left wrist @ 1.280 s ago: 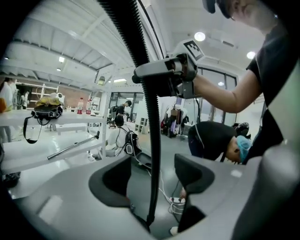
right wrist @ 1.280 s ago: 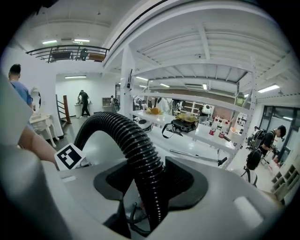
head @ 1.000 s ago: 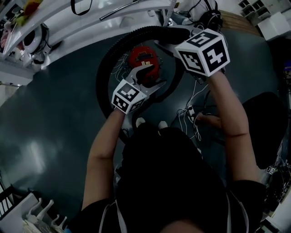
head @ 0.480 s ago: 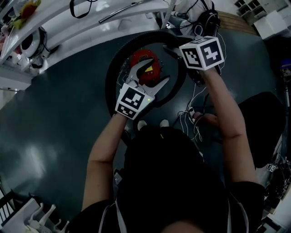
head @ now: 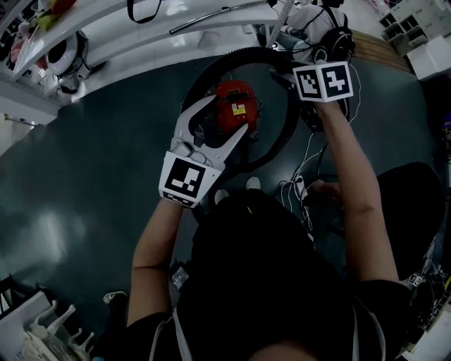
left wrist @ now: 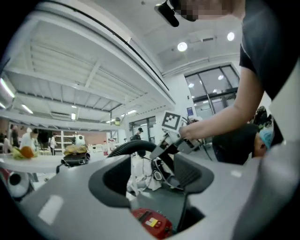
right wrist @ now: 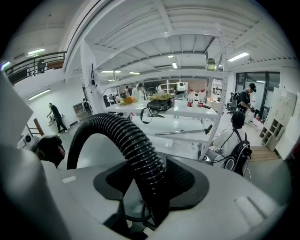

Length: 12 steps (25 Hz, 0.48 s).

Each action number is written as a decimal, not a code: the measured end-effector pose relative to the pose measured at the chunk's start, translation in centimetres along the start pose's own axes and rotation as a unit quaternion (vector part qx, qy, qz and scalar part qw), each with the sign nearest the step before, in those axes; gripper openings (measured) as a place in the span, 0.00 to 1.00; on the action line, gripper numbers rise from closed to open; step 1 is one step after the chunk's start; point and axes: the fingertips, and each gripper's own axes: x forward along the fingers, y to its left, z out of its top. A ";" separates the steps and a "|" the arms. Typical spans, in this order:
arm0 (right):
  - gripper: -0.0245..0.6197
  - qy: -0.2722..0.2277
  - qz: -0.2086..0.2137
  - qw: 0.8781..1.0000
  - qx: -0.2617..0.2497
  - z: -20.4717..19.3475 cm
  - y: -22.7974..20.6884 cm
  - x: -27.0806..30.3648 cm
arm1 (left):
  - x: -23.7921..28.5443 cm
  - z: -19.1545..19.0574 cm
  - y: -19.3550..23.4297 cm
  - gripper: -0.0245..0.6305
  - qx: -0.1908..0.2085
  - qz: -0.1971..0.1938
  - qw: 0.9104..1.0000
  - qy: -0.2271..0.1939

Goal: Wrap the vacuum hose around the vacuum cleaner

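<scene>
Floor (head: 84, 176): dark grey-green, smooth, with a faint sheen from the overhead light. A long white table (right wrist: 192, 111) stands along the far side under a white steel rack (right wrist: 164, 18). Round ceiling lamps (left wrist: 182, 46) and strip lights (right wrist: 239, 56) are lit. Tall dark-framed windows (left wrist: 211, 86) at one end. Pale wooden strip (head: 375, 44) beside white cubby shelves (head: 403, 13).

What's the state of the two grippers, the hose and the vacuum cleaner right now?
left gripper: open, empty, above the vacuum cleaner.
right gripper: shut on the vacuum hose.
vacuum hose: curved in a loop around the vacuum cleaner.
vacuum cleaner: on the floor, inside the loop.
</scene>
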 end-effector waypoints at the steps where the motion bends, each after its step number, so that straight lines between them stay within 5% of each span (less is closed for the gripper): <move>1: 0.37 -0.001 0.003 1.000 0.001 0.0 -0.1 0.1 | -0.5 -0.2 0.9 0.47 0.012 0.021 1.000 0.007; 6: 0.37 -0.007 0.013 1.000 -0.005 1.1 -0.7 0.2 | -2.7 -0.7 5.7 0.47 0.018 0.122 0.992 0.032; 12: 0.37 -0.017 0.030 0.999 -0.009 1.9 -0.6 0.5 | -3.1 -6.1 7.4 0.48 -0.013 0.165 0.978 0.127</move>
